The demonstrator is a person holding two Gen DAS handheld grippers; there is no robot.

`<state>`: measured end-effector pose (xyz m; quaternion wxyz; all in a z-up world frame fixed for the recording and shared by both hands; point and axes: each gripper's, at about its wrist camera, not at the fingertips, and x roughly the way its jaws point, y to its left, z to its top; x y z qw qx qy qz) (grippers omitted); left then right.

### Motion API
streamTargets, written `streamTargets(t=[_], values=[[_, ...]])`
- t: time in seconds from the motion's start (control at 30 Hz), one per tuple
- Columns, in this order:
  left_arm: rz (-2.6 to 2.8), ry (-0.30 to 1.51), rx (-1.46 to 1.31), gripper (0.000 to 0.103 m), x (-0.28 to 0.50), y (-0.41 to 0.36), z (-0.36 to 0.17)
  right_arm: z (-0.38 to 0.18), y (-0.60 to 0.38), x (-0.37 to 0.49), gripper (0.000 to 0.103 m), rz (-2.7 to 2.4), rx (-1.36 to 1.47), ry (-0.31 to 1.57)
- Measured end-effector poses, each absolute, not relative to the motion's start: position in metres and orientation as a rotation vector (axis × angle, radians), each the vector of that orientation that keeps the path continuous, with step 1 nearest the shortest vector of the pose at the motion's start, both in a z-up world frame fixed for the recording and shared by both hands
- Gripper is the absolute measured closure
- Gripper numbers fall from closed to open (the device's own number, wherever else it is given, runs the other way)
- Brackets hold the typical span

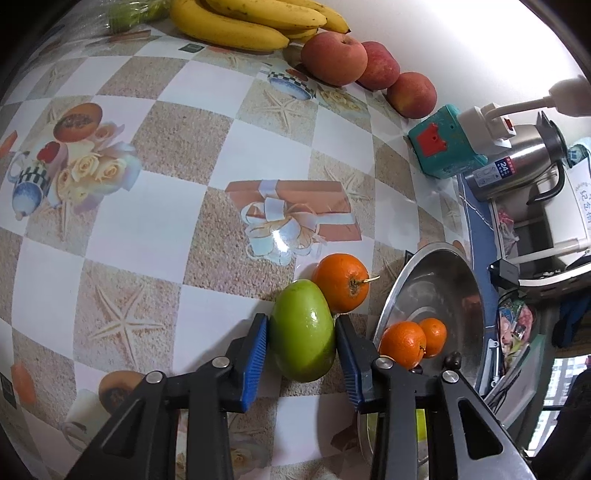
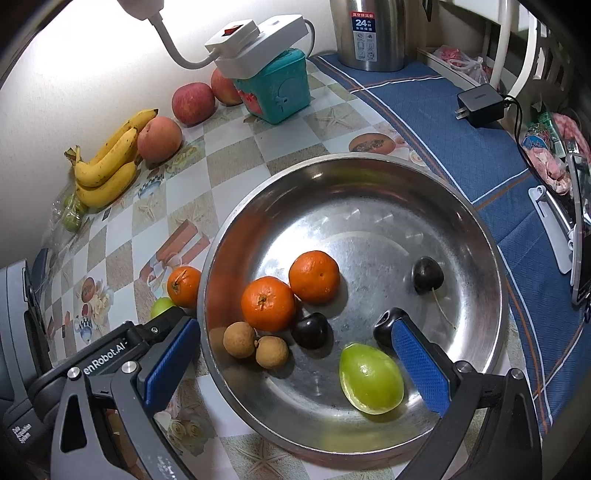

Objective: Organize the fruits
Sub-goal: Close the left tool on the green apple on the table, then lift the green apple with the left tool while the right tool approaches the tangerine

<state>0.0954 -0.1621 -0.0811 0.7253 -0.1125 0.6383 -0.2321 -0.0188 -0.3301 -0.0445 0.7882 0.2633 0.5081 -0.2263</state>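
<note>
**Green fruit between my left tongs; right tongs spread over the bowl**

Left wrist view: My left tongs (image 1: 301,345) are clenched on a green fruit (image 1: 303,334) lying on the counter (image 1: 147,229). Both blue pads (image 1: 255,362) sit against its sides, one at each flank. An orange (image 1: 341,282) with a short stem lies on the counter touching the far end of the green fruit. The steel bowl (image 1: 439,280) stands just to the right of the tongs, with two oranges visible inside. At the far edge of the counter, against the wall, lie bananas (image 1: 251,22) and three apples (image 1: 334,57) in a row.

Right wrist view: My right tongs (image 2: 295,363) are released, spread wide above the near part of the steel bowl (image 2: 476,236), gripping nothing. One pad hangs outside the bowl's left rim, the other over its interior. Between them in the bowl lie two oranges (image 2: 267,302), two brown longans (image 2: 255,343), dark cherries (image 2: 310,330) and a second green fruit (image 2: 371,378), that one just beside the right pad. Outside the left rim, the stemmed orange and part of the gripped green fruit show behind my left tongs.
</note>
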Motion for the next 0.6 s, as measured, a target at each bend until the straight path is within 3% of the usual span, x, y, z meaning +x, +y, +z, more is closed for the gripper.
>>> streamTargets(t=[0.6], values=[[-0.387, 1.428, -0.297, 0.064, 0.106, -0.119, -0.061, -0.045, -0.321, -0.012, 0.000, -0.482, 0.504, 1.113]])
